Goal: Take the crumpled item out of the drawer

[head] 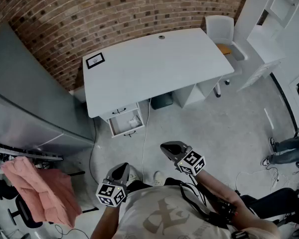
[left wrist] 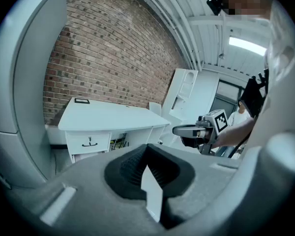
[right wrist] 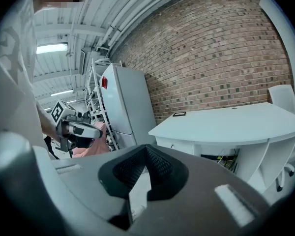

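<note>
A white desk (head: 154, 63) stands by the brick wall. Its lower drawer (head: 120, 128) is pulled open toward me, and a crumpled white item (head: 135, 120) lies inside it. Both grippers hang over the floor well short of the drawer. My left gripper (head: 120, 169) and right gripper (head: 170, 148) are shut and hold nothing. The left gripper view shows its closed jaws (left wrist: 147, 168), the desk (left wrist: 108, 117) beyond them and the right gripper (left wrist: 191, 130) off to the side. In the right gripper view, its closed jaws (right wrist: 145, 168) point at the desk (right wrist: 226, 124).
A tall grey cabinet (head: 30, 98) stands left of the desk, and a pink cloth (head: 40, 190) hangs below it. A white chair (head: 222, 31) sits at the desk's far right. A cable (head: 145, 138) runs over the floor. Another person's legs (head: 289, 146) show at the right.
</note>
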